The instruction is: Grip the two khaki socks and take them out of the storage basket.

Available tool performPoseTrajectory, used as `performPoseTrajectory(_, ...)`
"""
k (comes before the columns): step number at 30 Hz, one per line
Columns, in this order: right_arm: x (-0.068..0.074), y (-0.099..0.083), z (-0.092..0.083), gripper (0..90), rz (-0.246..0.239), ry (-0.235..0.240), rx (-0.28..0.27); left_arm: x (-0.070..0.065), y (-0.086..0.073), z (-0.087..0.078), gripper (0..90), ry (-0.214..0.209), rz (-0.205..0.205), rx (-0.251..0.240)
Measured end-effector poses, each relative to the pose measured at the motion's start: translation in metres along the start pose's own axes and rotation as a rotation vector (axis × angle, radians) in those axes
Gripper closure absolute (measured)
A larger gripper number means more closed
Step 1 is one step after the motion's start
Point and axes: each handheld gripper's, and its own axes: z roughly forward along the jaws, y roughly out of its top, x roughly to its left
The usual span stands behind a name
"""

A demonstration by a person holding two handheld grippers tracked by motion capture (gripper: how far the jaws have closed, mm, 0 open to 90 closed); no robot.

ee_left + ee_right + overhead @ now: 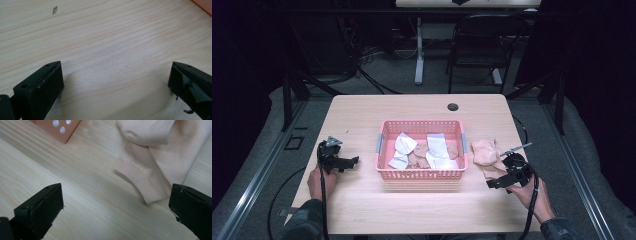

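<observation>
A pink plastic basket stands mid-table and holds white socks and beige socks. A beige sock pile lies on the wood to the basket's right; its ribbed cuff reaches toward my right gripper's jaws. My right gripper rests open on the table just in front of that pile, nothing between its jaws. My left gripper sits open on bare wood left of the basket, jaws wide apart.
The wooden table has a dark cable hole at the back. The basket's corner lies ahead-left of the right gripper. A black chair and a table leg stand beyond the far edge. Cables trail off both sides.
</observation>
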Motion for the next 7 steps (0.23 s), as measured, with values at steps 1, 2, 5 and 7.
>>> performPoseTrajectory(1, -0.0012, 0.0002, -0.0006, 0.0, -0.004, -0.002, 0.008, 0.0000, 0.0000, 0.0000, 0.0, 0.000, 0.000, 0.000)
performPoseTrajectory(2, -0.0022, 0.0001, -0.0006, 0.0, 0.004, 0.003, -0.006, 0.0000, 0.0000, 0.0000, 0.0, 0.000, 0.001, 0.000)
performPoseTrajectory(5, -0.0071, -0.0003, -0.0031, 0.0, 0.009, -0.003, -0.003, 0.0000, 0.0000, 0.0000, 0.0, 0.000, 0.001, 0.001)
performPoseTrajectory(7, -0.0092, -0.0014, -0.0048, 0.0, 0.032, -0.001, -0.024, 0.0000, 0.0000, 0.0000, 0.0, 0.000, 0.000, 0.000)
